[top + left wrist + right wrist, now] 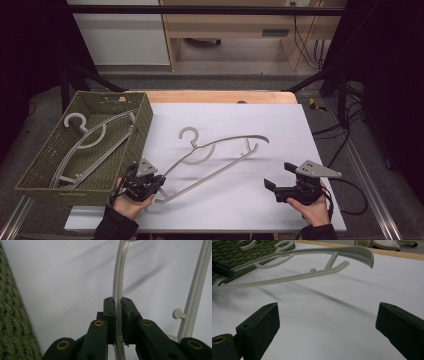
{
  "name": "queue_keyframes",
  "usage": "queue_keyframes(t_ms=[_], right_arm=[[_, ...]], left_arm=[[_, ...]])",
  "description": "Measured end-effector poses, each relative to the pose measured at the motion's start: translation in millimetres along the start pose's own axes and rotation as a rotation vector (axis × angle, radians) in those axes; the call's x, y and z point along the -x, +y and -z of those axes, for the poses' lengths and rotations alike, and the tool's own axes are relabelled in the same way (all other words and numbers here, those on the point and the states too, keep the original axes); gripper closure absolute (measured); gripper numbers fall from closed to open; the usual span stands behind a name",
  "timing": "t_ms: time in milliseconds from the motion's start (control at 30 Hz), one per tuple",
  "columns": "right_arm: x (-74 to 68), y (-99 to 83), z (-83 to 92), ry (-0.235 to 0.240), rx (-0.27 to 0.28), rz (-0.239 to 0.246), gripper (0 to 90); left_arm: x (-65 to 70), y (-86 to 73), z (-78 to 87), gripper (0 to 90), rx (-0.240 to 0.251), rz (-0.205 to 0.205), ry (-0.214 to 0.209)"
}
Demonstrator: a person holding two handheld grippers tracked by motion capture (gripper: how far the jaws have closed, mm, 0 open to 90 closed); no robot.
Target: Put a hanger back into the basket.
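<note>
A grey plastic hanger (215,155) hangs tilted above the white board, its hook pointing away from me. My left gripper (159,181) is shut on the hanger's near left arm end; in the left gripper view the pale arm (118,290) runs up between the closed pads (110,315). My right gripper (272,186) stands open near the board's front right, apart from the hanger, with nothing between its fingers (259,325). The hanger's far arm tip (364,255) floats ahead of it in the right gripper view.
A green woven basket (142,125) sits at the left edge of the table with another grey hanger (92,140) lying inside. The white board (280,130) covers the wooden table. Cables trail at the right, outside the table frame.
</note>
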State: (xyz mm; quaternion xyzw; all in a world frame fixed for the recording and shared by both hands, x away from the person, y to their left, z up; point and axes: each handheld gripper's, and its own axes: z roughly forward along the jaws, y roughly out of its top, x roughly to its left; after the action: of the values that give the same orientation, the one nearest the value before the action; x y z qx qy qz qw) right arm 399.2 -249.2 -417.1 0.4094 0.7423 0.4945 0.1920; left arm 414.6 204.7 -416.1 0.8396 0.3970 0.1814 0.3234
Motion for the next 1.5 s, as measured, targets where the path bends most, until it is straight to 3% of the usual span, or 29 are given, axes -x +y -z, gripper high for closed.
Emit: queue_keyframes(t_ms=[33,100,267,400,633,867,1133,1367,1500], right_arm=[[0.5,0.3,1.9,0.0,0.004,-0.004,5.7],[1.1,0.5,2.5,-0.002,0.006,0.002,5.6],[2.6,1.2,5.1,-0.01,0.012,-0.006,5.6],[4.3,1.5,7.0,-0.015,0.018,-0.008,5.7],[5.4,2.6,10.5,-0.021,0.028,-0.005,5.6],[7.3,3.5,13.4,-0.035,0.045,-0.012,4.2],[8.8,3.6,14.5,-0.046,0.048,-0.013,3.9],[8.7,4.6,15.1,-0.049,0.055,-0.012,3.5],[8.0,5.0,14.9,-0.058,0.057,-0.006,2.7]], left_arm=[[1.7,2.1,4.8,83.0,0.025,0.003,0.012],[1.3,3.7,8.2,82.9,0.022,-0.009,0.017],[-0.2,11.0,25.5,82.9,0.074,-0.011,0.038],[-9.8,17.3,43.4,82.9,0.12,0.005,0.061],[-22.5,23.0,62.7,82.9,0.154,0.019,0.088],[-47.8,31.9,87.9,83.0,0.167,0.023,0.17],[-77.7,30.1,111.9,82.9,0.167,0.049,0.252],[-101.9,24.0,128.8,82.9,0.161,0.068,0.302],[-115.7,18.9,133.5,82.9,0.155,0.078,0.303]])
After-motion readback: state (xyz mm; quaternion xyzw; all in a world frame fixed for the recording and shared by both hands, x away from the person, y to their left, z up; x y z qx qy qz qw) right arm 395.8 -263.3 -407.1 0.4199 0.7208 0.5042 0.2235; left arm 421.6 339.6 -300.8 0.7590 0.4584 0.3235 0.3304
